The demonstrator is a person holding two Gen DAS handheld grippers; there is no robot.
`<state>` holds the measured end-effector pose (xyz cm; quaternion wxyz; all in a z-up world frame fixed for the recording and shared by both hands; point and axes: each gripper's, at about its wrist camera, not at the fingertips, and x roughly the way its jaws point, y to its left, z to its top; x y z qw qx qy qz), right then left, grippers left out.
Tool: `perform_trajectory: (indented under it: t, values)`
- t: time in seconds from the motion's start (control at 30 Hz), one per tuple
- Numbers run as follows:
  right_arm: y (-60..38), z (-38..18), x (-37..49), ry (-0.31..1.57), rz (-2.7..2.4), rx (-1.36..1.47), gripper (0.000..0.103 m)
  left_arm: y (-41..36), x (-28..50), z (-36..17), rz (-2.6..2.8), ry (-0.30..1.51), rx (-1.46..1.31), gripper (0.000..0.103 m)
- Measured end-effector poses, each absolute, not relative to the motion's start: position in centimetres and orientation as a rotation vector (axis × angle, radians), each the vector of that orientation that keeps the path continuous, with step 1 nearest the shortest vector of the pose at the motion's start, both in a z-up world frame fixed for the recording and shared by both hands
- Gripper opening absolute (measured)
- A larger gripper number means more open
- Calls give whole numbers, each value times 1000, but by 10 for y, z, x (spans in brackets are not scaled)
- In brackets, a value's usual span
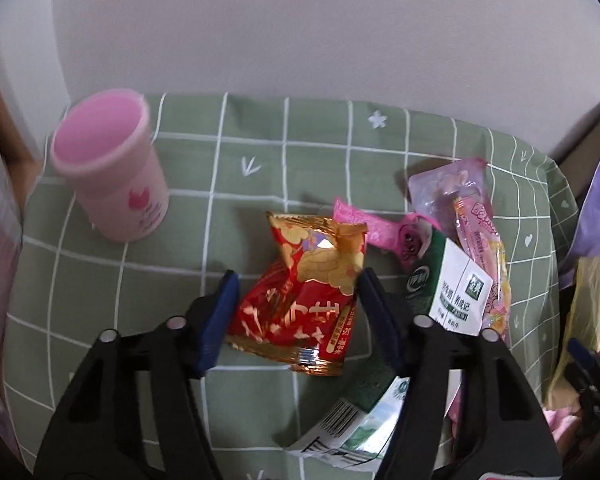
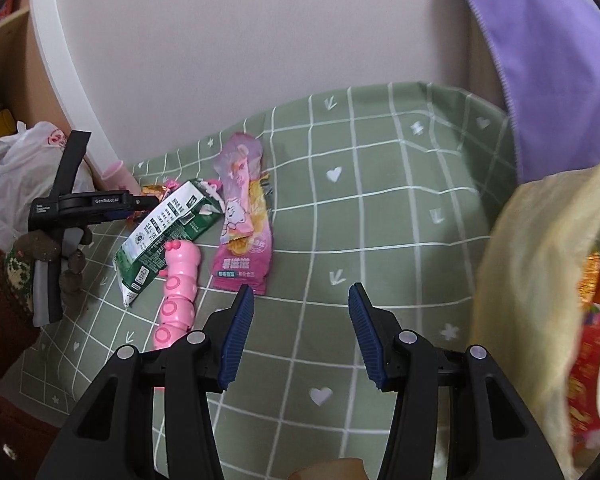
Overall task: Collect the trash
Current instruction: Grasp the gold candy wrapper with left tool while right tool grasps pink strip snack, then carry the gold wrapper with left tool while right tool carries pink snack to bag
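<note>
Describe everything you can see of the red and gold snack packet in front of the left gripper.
The snack packet is a small crinkled foil pouch, shiny red with gold cloud-like patterns, white lettering and a gold strip along its bottom seam. It looks puffed and creased, not flattened. It lies on the green checked tablecloth, slightly tilted, between the blue pads of the left gripper. The right pad touches its edge; the left pad sits very close. A green and white carton lies just to its right.

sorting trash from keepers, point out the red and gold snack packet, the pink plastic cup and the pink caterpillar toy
red and gold snack packet [image 1: 300, 300], left wrist view, crumpled middle
pink plastic cup [image 1: 116, 184], left wrist view, side wall
pink caterpillar toy [image 2: 176, 296], right wrist view, body segment
</note>
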<state>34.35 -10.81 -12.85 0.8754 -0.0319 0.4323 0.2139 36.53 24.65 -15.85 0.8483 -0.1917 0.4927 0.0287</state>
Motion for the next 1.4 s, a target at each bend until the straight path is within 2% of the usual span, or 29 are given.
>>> perform_trajectory:
  t: [0.13, 0.27, 0.4, 0.6, 0.8, 0.87, 0.9, 0.93, 1.07, 1.4]
  values:
    - [-88, -149, 362, 972, 477, -65, 47, 258, 351, -151, 74, 1011, -436, 40]
    - [-65, -160, 376, 969, 511, -81, 47, 261, 337, -140, 81, 1003, -435, 37]
    - [-48, -169, 393, 961, 501, -100, 47, 254, 323, -125, 78, 977, -416, 36]
    - [-21, -151, 407, 852, 518, -173, 47, 247, 298, -102, 47, 932, -431, 36]
    - [5, -151, 431, 884, 583, -196, 47, 241, 286, -103, 29, 949, -437, 36]
    - [14, -161, 435, 932, 582, -221, 42, 237, 287, -106, 19, 961, -436, 36]
    - [18, -169, 437, 969, 565, -241, 31, 235, 288, -107, 13, 965, -437, 36]
    - [17, -173, 435, 983, 554, -246, 27, 234, 288, -107, 8, 966, -435, 36]
    - [4, -172, 416, 963, 517, -253, 23, 228, 288, -109, -11, 971, -426, 36]
    - [-52, -117, 359, 859, 462, -215, 23, 200, 291, -105, -90, 981, -401, 36]
